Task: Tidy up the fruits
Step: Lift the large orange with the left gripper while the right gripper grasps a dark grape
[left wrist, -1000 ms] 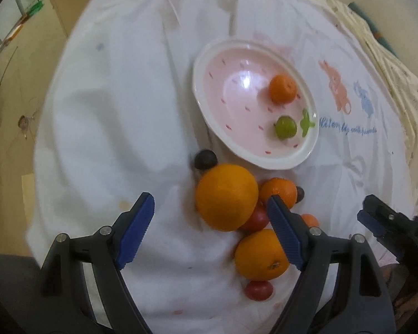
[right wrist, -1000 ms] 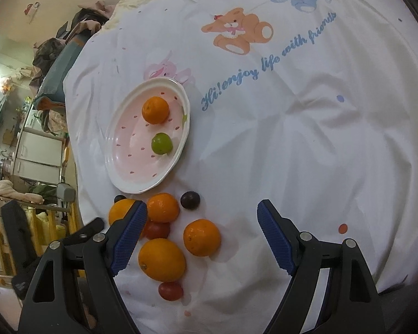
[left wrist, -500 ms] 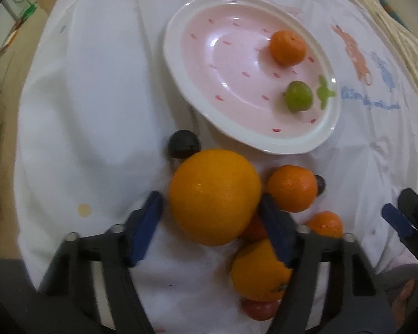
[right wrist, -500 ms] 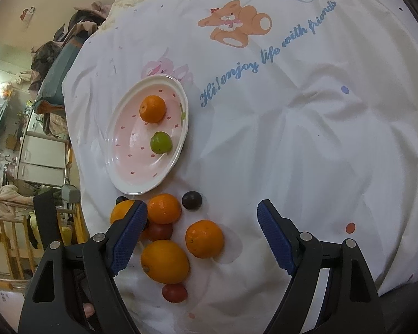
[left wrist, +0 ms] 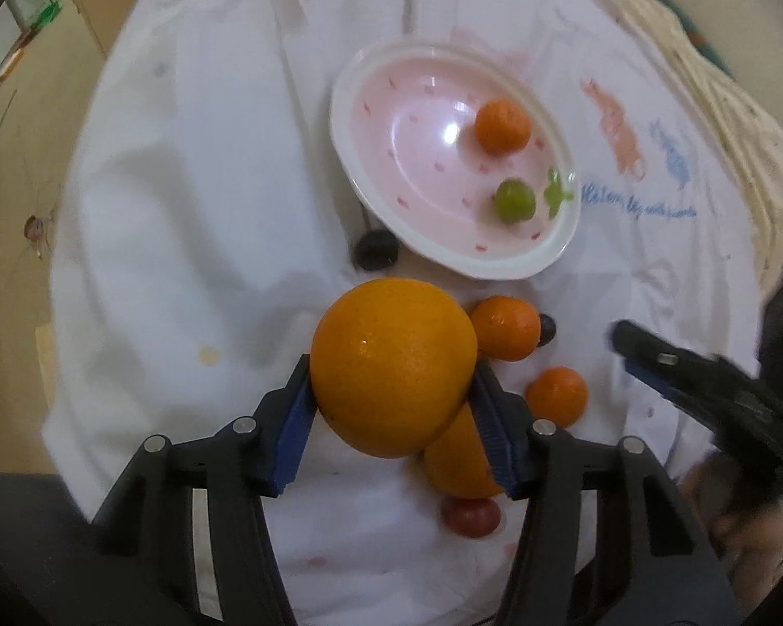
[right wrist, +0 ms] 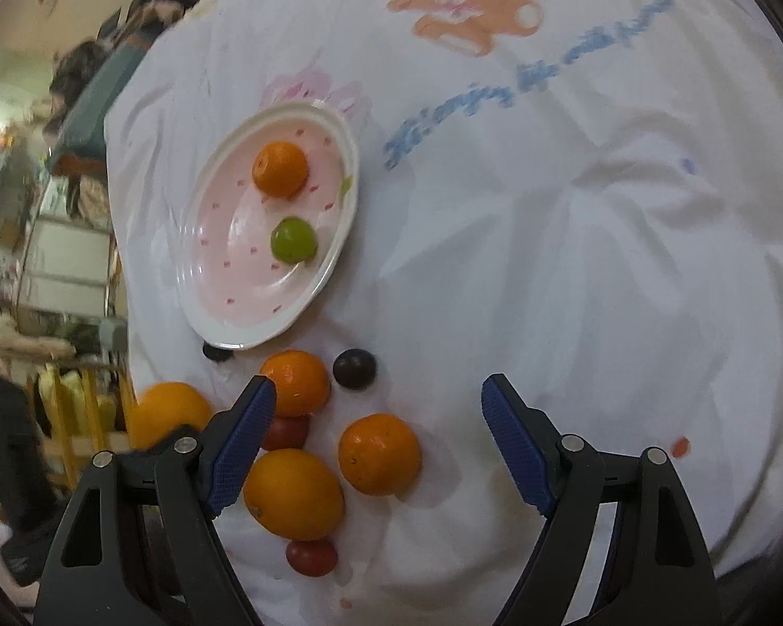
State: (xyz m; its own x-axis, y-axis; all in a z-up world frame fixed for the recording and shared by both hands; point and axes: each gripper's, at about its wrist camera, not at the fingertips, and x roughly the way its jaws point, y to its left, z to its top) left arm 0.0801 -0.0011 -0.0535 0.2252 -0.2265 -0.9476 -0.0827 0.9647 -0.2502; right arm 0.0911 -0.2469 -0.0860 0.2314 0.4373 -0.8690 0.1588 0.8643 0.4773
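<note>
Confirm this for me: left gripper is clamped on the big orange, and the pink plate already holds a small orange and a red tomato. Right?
Not quite. The left gripper does clamp the big orange, but the pink plate holds a small orange and a green fruit, not a red tomato. The left wrist view shows this.

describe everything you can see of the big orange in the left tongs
The big orange is the largest fruit in view, round, deep orange, with a dimpled, slightly glossy peel that shows a small highlight. It sits between the blue ribbed pads of the left tongs, which have just been closing and now press on both its sides. In the left wrist view it overlaps another orange below it, with the pink plate beyond. No stem end or blemish shows. Whether it touches the white cloth cannot be told.
</note>
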